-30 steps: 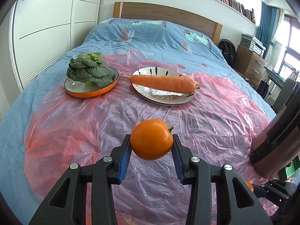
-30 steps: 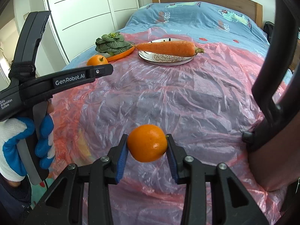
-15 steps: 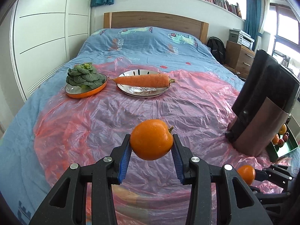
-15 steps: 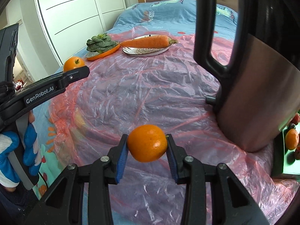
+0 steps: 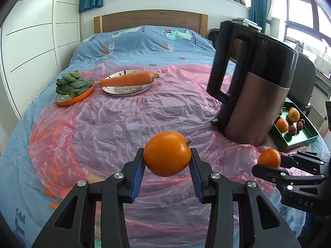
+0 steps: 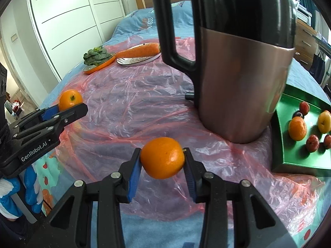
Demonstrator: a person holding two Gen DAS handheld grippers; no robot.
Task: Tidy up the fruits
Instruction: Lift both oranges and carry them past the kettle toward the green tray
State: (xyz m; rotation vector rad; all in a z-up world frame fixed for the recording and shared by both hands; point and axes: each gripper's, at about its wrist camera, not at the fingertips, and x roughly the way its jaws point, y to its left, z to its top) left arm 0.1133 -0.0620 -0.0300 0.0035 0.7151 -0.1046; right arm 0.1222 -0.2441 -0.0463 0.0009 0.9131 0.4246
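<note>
My left gripper (image 5: 167, 166) is shut on an orange (image 5: 167, 154) and holds it above the pink plastic sheet (image 5: 115, 124) on the bed. My right gripper (image 6: 162, 165) is shut on a second orange (image 6: 162, 157), also held above the sheet. Each gripper shows in the other's view: the right one (image 5: 269, 162) low at the right, the left one (image 6: 70, 105) at the left. A green tray (image 6: 278, 144) at the right holds an orange (image 6: 297, 128), a yellow fruit (image 6: 324, 122) and several small red fruits. The tray (image 5: 298, 140) sits behind the kettle in the left wrist view.
A tall copper and black kettle (image 6: 238, 62) stands close in front of the right gripper, left of the tray. Farther back, a carrot (image 5: 128, 79) lies on a silver plate (image 5: 126, 91) and a green vegetable (image 5: 71, 84) sits in an orange dish (image 5: 77, 99). White wardrobe at left.
Both grippers have swung to the right with their oranges. The kettle and the green tray have come into view, and the plates now sit farther left.
</note>
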